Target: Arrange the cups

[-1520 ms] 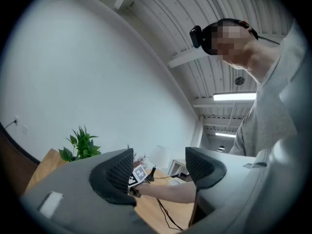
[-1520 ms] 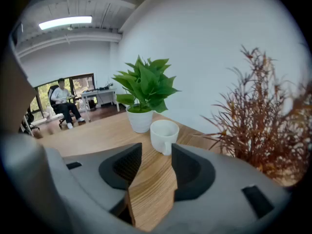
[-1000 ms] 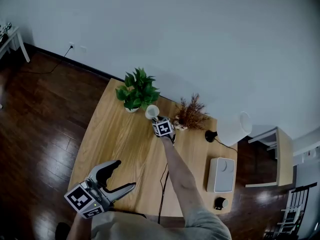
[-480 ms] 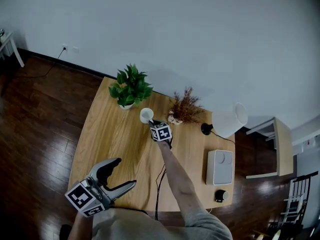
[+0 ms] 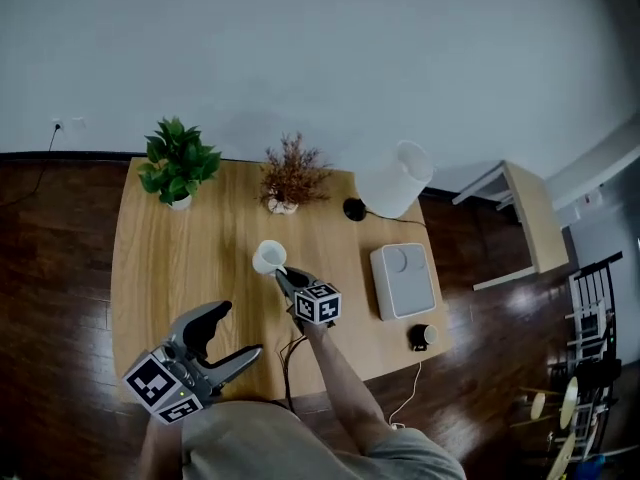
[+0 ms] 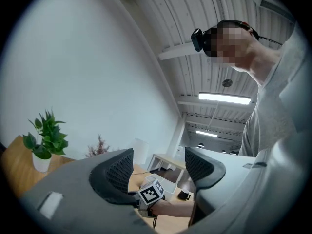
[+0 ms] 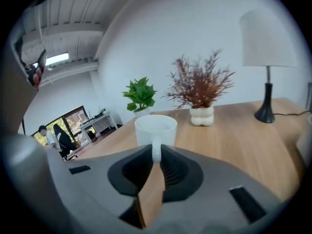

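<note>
Over the table's middle, cup: the white cup (image 5: 268,256) is upright, mouth up, just far of your right gripper (image 5: 283,275) and well apart from the plants and lamp.
right gripper: clamped tight on the cup's handle, with the pads squeezing it from both sides. The handle points back at you and the body sticks out past the tips.
why the handle: my guess is it keeps the cup level and leaves the rim free, so you can set it down without tipping it.
cup off the table?: can't tell, the jaws hide its base.
left gripper (image 5: 238,333): jaws wide apart with nothing between them. It hangs at the near left edge, out of the other arm's way. Looks like it's free for a cup of its own.
table (image 5: 170,258): the left half is bare wood, so there's plenty of room to park things.
far side: green plant (image 5: 180,161) at far left, dried plant (image 5: 293,176) right of it, lamp (image 5: 395,178) further right.
right side: white box (image 5: 404,280), and just near of it what looks like a black mug (image 5: 423,336), probably your second cup.
in the way: a dark cable (image 5: 286,363) crosses the near edge beside your right arm, so I'd watch for snagging it. The box stands between the white cup and the mug. Nothing stands between the cup and the open left side.
</note>
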`<action>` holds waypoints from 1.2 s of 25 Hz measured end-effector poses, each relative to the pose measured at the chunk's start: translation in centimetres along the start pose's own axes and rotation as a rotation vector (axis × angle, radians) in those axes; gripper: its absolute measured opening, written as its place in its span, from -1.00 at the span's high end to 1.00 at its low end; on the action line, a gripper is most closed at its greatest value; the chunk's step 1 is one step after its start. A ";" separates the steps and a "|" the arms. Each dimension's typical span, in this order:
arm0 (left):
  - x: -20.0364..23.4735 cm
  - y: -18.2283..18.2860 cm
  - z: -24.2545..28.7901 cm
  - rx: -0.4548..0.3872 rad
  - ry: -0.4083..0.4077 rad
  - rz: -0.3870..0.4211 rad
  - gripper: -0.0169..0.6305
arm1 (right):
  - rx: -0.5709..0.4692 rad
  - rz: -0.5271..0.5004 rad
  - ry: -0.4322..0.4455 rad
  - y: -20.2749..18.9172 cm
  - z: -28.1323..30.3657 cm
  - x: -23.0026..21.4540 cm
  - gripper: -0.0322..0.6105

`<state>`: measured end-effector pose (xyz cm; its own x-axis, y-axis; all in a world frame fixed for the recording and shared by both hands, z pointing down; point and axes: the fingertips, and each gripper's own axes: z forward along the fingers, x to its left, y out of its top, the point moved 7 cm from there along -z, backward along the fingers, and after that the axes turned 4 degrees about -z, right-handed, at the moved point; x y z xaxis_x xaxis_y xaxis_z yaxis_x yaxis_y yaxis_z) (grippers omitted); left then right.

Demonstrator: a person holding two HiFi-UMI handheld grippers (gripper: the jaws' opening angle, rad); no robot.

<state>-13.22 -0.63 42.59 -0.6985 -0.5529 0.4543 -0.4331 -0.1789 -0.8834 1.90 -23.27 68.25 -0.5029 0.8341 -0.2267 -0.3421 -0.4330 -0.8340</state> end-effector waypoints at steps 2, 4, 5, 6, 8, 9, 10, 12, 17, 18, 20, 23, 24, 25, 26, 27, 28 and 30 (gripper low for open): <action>-1.2 -0.7 2.4 0.027 -0.070 -0.002 -0.06 | -0.055 0.034 -0.052 -0.4 -4.8 -1.7 0.70; -2.4 -1.3 4.8 0.054 -0.131 -0.001 -0.06 | -0.109 0.057 -0.124 -0.4 -9.6 -4.4 0.70; -3.0 -1.7 5.9 0.067 -0.158 0.001 -0.06 | -0.135 0.065 -0.167 -0.3 -12.0 -6.1 0.70; -3.6 -2.1 7.0 0.080 -0.181 0.002 -0.06 | -0.158 0.069 -0.214 -0.1 -14.4 -7.9 0.70; -4.7 -2.8 8.7 0.105 -0.220 0.004 -0.06 | -0.200 0.075 -0.319 0.0 -19.3 -11.7 0.70; -5.2 -3.2 9.4 0.116 -0.234 0.007 -0.06 | -0.220 0.081 -0.373 0.0 -21.6 -13.7 0.70; -5.6 -3.5 10.0 0.127 -0.245 0.010 -0.06 | -0.239 0.089 -0.425 0.0 -23.8 -15.6 0.70; -6.2 -4.0 10.8 0.143 -0.256 0.017 -0.06 | -0.272 0.103 -0.520 0.1 -27.7 -19.2 0.70; -6.8 -4.4 11.4 0.154 -0.229 0.027 -0.06 | -0.301 0.118 -0.696 0.1 -33.7 -26.3 0.70; -6.9 -4.4 11.5 0.153 -0.219 0.030 -0.06 | -0.289 0.118 -0.724 -0.1 -34.1 -27.6 0.70; -7.0 -4.3 11.5 0.154 -0.202 0.038 -0.06 | -0.250 0.113 -0.770 -0.6 -34.4 -30.1 0.70; -7.3 -4.3 11.5 0.156 -0.181 0.052 -0.06 | -0.166 0.113 -0.812 -1.9 -33.5 -33.6 0.70; -7.3 -4.4 11.5 0.157 -0.172 0.055 -0.06 | -0.133 0.115 -0.815 -2.4 -32.9 -34.5 0.70; -7.4 -4.4 11.4 0.157 -0.162 0.057 -0.06 | -0.099 0.116 -0.816 -2.9 -32.2 -35.3 0.70; -7.5 -4.4 11.4 0.156 -0.153 0.059 -0.06 | -0.065 0.114 -0.815 -3.3 -31.5 -35.9 0.70; -7.5 -4.5 11.3 0.156 -0.144 0.060 -0.06 | -0.037 0.110 -0.814 -3.7 -30.8 -36.4 0.70; -7.6 -4.5 11.3 0.156 -0.136 0.062 -0.06 | -0.017 0.110 -0.813 -4.1 -30.2 -36.7 0.70; -7.6 -4.5 11.2 0.153 -0.123 0.066 -0.06 | -0.006 0.114 -0.817 -4.8 -29.4 -37.2 0.70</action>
<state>0.41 -4.79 41.81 -0.6437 -0.6608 0.3859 -0.2909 -0.2552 -0.9221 45.61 -42.15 65.94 -0.9540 0.2723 0.1253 -0.2507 -0.4961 -0.8313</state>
